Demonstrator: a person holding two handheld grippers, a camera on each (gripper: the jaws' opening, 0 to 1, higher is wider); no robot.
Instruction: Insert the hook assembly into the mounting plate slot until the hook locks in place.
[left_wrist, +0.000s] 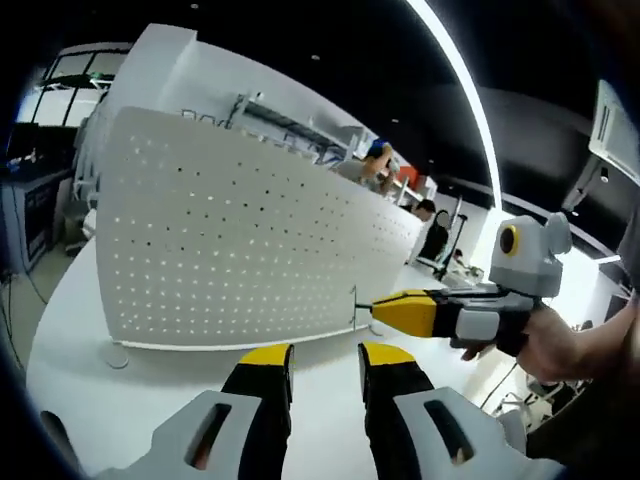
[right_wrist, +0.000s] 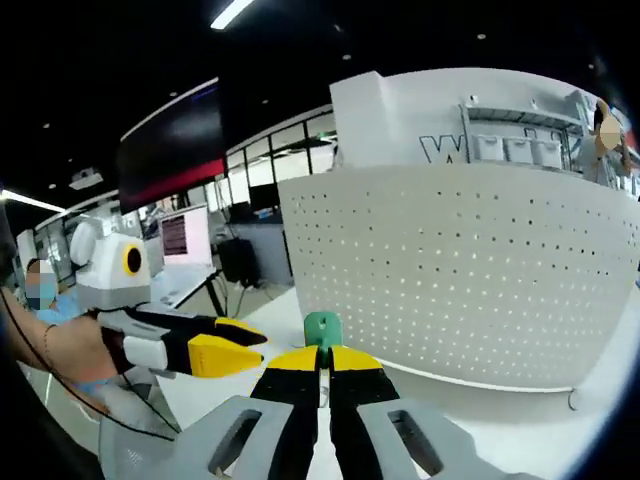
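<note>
Jaws first: in the left gripper view we see the left gripper (left_wrist: 325, 360) with its yellow-tipped jaws standing apart, nothing between them, hovering over the white desk (left_wrist: 120, 400). Right gripper (left_wrist: 385, 310) comes in from the right of that view, held by a person's hand (left_wrist: 545, 345); a thin metal hook (left_wrist: 354, 303) sticks out from its yellow tip, just beside the lower right corner of the pegboard (left_wrist: 240, 250). We cannot tell whether the hook touches the board.

In the right gripper view the right gripper (right_wrist: 322, 362) has its jaws pressed nearly together on a small green piece (right_wrist: 322, 327) that pokes up between the tips. We take this as the hook assembly's base; its shape is mostly hidden. Left gripper (right_wrist: 235, 350) shows at the left, jaws parted, well short of the board.

Pegboard (right_wrist: 460, 270) stands upright on the desk (right_wrist: 560, 440), white, full of small holes, on a small round foot (left_wrist: 113, 355) at its left end. Far behind we see office shelving and ceiling light strips.
</note>
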